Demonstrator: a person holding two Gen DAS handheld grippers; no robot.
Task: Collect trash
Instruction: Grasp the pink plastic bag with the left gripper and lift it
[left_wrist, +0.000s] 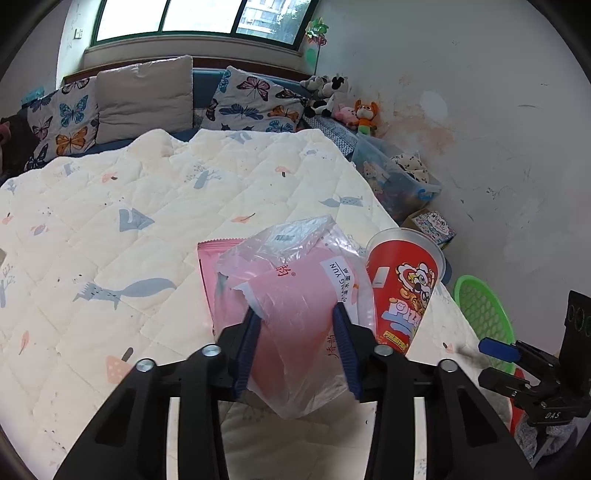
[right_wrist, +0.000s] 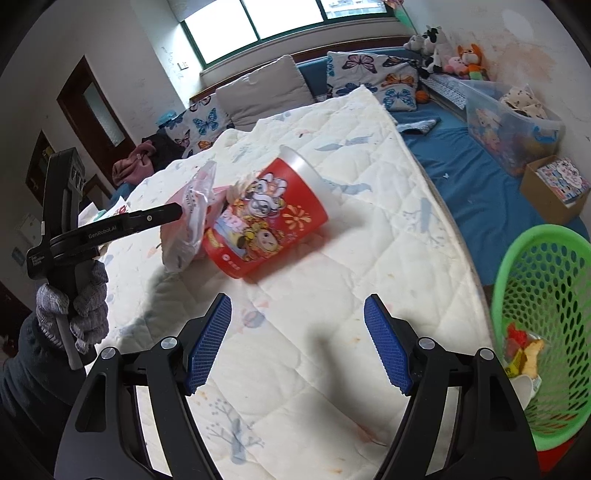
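Fingers (left_wrist: 341, 332) pinch pink wrapper (left_wrist: 295, 314); red cup (left_wrist: 404, 291) lies just beside.

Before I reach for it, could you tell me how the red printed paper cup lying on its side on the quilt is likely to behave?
The red printed paper cup lies on its side, so a nudge would probably roll it in a curve, given its taper. It looks empty, so likely light. Its thin wall may crush under the open right gripper.

Red cup (right_wrist: 266, 221) — beside green basket (right_wrist: 546, 325)
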